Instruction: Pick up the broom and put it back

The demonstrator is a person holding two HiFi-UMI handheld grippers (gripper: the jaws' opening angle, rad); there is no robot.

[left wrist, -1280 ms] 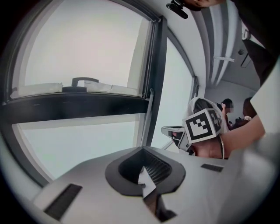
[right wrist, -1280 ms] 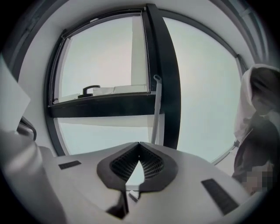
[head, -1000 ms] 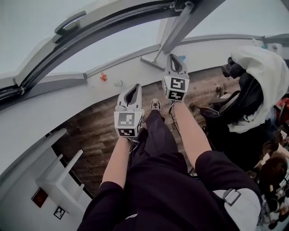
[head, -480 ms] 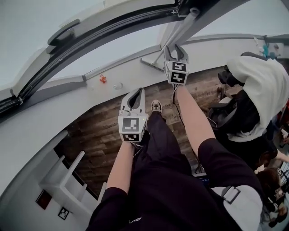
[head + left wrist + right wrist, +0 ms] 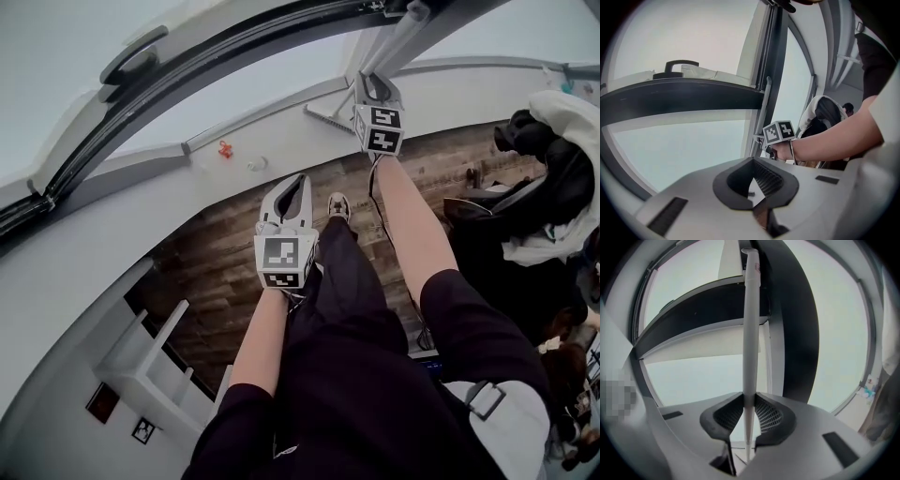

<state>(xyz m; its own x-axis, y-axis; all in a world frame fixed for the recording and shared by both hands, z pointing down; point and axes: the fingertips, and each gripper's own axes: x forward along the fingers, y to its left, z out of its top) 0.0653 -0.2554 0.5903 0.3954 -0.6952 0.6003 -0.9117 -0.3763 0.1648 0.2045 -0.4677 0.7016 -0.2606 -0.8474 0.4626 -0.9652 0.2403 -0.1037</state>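
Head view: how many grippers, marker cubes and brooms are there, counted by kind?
Grippers: 2 (left gripper shut and empty; right gripper, jaws closing, broom handle between them)
Marker cubes: 2 (left cube, right cube)
Brooms: 1
Total: 5

White broom handle (image 5: 750,333), brown wood-grain floor (image 5: 216,272), seemingly orange wall fitting (image 5: 225,148)

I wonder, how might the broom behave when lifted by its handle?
Probably stiff and light: the broom has a long, thin, straight handle. Its smooth surface may slip in the right hand-held gripper, whose jaws are closing on it.
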